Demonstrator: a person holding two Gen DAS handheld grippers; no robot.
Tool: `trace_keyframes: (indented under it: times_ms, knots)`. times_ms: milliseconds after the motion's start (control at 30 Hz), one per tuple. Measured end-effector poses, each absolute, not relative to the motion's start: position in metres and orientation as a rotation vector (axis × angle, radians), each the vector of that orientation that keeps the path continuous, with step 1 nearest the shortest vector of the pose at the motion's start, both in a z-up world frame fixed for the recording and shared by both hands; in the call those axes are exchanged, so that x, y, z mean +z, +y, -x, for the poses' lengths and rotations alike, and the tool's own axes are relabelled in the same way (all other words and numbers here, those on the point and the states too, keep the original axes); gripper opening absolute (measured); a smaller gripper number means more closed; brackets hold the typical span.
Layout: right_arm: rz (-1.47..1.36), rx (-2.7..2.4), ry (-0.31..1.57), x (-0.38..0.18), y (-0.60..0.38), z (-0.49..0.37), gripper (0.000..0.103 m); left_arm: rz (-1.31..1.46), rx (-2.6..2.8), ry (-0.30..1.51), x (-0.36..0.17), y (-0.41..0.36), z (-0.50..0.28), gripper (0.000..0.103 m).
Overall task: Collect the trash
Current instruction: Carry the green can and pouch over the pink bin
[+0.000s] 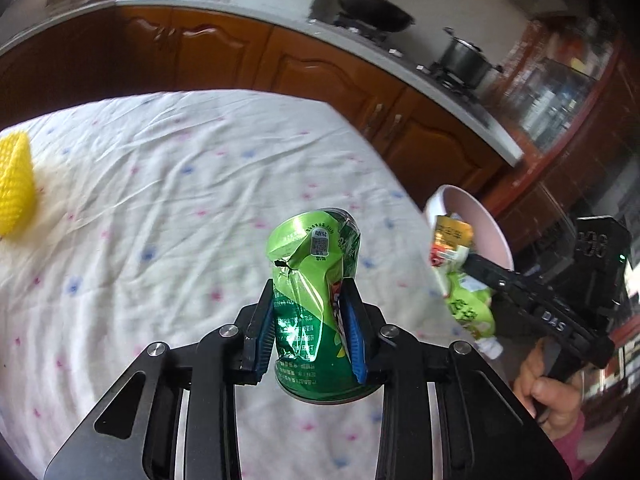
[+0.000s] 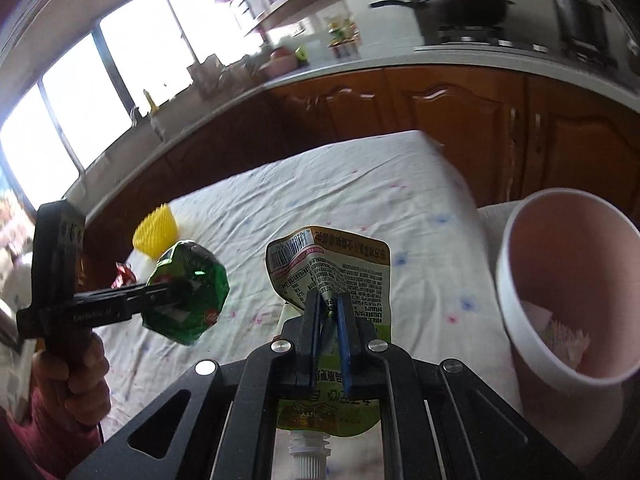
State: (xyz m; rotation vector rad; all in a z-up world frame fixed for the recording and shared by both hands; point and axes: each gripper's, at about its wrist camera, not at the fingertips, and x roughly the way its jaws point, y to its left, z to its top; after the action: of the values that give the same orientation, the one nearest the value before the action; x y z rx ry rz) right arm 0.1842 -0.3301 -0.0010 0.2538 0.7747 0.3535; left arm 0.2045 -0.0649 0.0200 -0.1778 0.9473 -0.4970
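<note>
Wooden cabinets (image 2: 452, 108) below bright window (image 2: 120, 76).

Home kitchen: wok (image 1: 372, 10) on stove, wooden cabinets (image 1: 224, 56).

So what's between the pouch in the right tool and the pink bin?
Nothing. In the right wrist view only bare flowered tablecloth shows between the pouch and the pink bin, with nothing lying on it.

The left gripper's (image 1: 310, 320) fingers (image 1: 262, 330) clamp a crushed green can (image 1: 314, 292) above the tablecloth (image 1: 160, 200).
</note>
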Motion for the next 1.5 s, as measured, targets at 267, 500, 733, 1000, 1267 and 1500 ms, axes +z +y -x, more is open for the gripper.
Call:
trace_keyframes:
  times_ms: [267,500,733,1000,1267,1500]
  knots:
    - [-0.326,0.291,0.740,0.003,-0.363,-0.163,0.008,0.111,-0.575,0.935,0.032,-0.115,-0.195,0.028]
    - [-0.378,0.234,0.711,0.006,-0.395,-0.146,0.008,0.066,-0.632,0.937,0.036,-0.154,-0.187,0.028]
    - [-0.424,0.185,0.680,0.007,-0.425,-0.133,0.008,0.021,-0.678,0.934,0.043,-0.190,-0.185,0.028]
    - [-0.456,0.125,0.646,0.012,-0.459,-0.128,0.008,-0.011,-0.723,0.922,0.053,-0.226,-0.188,0.028]
    - [-0.477,0.074,0.630,0.014,-0.485,-0.133,0.008,-0.039,-0.756,0.907,0.063,-0.262,-0.199,0.028]
    - [-0.511,0.045,0.624,0.015,-0.506,-0.145,0.008,-0.070,-0.756,0.912,0.066,-0.294,-0.214,0.028]
